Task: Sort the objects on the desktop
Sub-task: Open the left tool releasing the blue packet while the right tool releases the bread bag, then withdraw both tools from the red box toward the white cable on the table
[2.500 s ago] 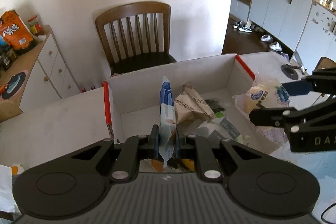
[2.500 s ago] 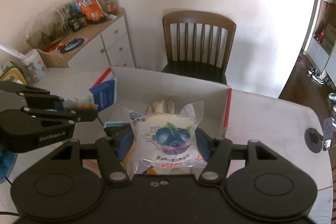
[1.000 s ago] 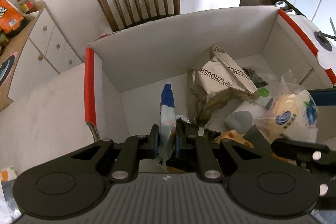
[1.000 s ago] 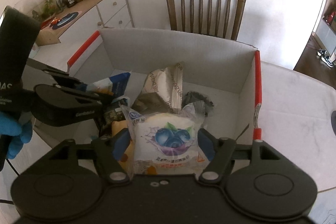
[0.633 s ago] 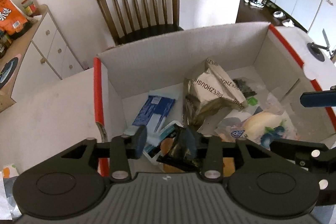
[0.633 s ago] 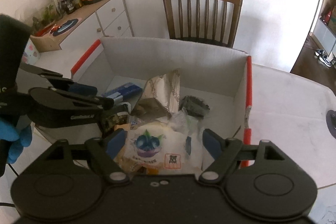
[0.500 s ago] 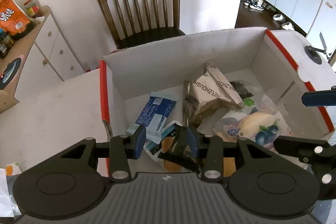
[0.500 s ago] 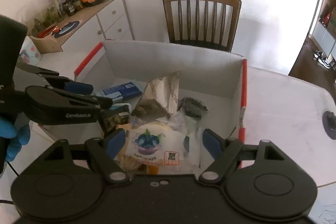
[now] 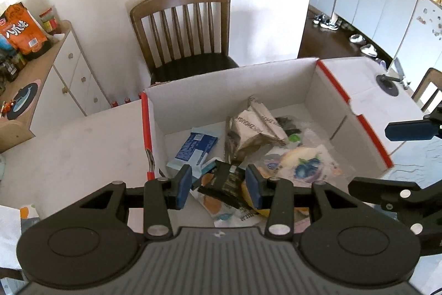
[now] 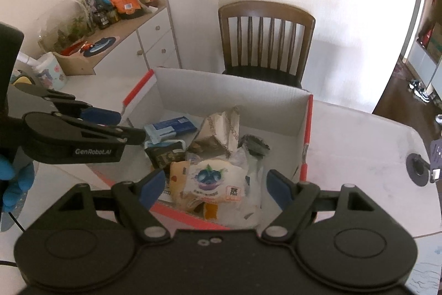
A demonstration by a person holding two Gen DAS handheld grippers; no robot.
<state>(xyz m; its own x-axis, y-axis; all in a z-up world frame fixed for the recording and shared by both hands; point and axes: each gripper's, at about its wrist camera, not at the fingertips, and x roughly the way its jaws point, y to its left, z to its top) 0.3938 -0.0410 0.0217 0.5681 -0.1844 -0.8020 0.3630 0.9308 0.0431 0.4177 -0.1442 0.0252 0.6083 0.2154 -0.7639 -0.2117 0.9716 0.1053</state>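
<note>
Landmark: white cardboard box (image 10: 232, 90) on my table.
My right gripper (image 10: 216, 188): jaws apart, empty, above the box's near edge.
Blueberry bun packet (image 10: 211, 180): lying inside the box.
My left gripper (image 10: 132, 126): over the box's left wall.

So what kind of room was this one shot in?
Most likely a home dining area: a wooden chair at a white table, a sideboard holding snacks and jars, and shoes by hallway cupboards.
</note>
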